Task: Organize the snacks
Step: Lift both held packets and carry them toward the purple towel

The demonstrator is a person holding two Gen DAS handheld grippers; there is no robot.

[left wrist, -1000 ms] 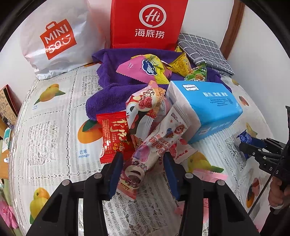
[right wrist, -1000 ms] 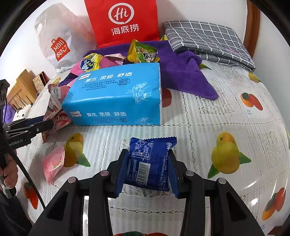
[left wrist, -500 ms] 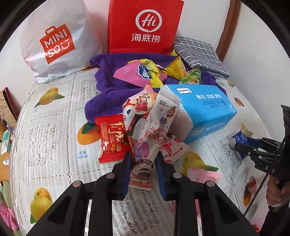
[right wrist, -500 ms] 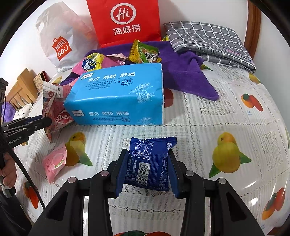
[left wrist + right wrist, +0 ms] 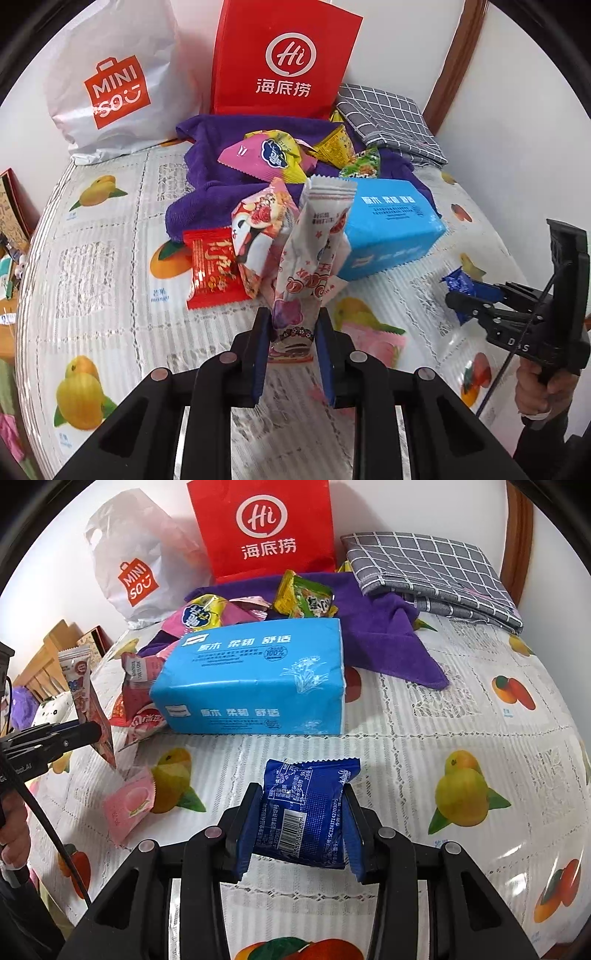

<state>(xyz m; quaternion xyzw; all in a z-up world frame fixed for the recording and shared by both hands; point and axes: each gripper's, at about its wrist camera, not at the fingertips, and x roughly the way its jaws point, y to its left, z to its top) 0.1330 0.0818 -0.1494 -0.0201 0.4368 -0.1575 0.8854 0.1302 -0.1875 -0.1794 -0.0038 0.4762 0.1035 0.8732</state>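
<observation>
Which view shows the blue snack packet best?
The right wrist view: the blue packet fills the centre between the right gripper pads, barcode visible. The left wrist view shows only its small corner at the right.

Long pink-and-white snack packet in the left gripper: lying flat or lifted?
Lifted, near upright. The long snack packet is pinched at its lower end by the left gripper, its top sticking up above the pile.

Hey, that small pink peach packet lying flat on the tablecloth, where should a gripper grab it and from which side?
Grip the pink peach packet across its narrow width near the middle, coming from above. It lies flat and apart from other snacks, so both long edges look open.
</observation>
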